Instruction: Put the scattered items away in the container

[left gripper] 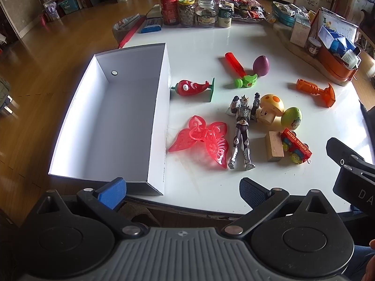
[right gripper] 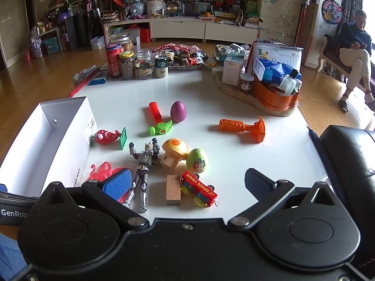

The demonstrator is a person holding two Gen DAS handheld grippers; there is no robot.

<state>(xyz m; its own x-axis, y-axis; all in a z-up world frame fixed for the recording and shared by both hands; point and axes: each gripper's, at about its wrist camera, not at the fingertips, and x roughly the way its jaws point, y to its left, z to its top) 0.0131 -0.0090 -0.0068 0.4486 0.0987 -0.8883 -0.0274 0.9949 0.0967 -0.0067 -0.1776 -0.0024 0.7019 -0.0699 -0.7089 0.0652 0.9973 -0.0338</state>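
Note:
An empty white box (left gripper: 161,117) (right gripper: 70,126) stands at the table's left. Toys lie scattered to its right: a red chili (left gripper: 191,87) (right gripper: 106,137), a pink butterfly (left gripper: 201,140) (right gripper: 102,171), a silver figure (left gripper: 242,126) (right gripper: 143,164), a mushroom (left gripper: 269,109) (right gripper: 174,152), a green egg (left gripper: 291,118) (right gripper: 196,160), a purple egg (left gripper: 260,65) (right gripper: 178,111), a wooden block (left gripper: 274,146) (right gripper: 173,189), a red train (left gripper: 295,145) (right gripper: 199,188), a red-green tool (left gripper: 241,71) (right gripper: 159,121) and an orange hammer (left gripper: 316,91) (right gripper: 243,127). My left gripper (left gripper: 182,192) and right gripper (right gripper: 187,182) are open and empty at the near edge.
Jars and cans (left gripper: 194,11) (right gripper: 138,63) line the table's far edge. An orange caddy (left gripper: 335,63) (right gripper: 276,96) with bottles and a calendar stands far right. A person (right gripper: 356,53) sits at the room's right. The right gripper's body (left gripper: 351,171) shows in the left wrist view.

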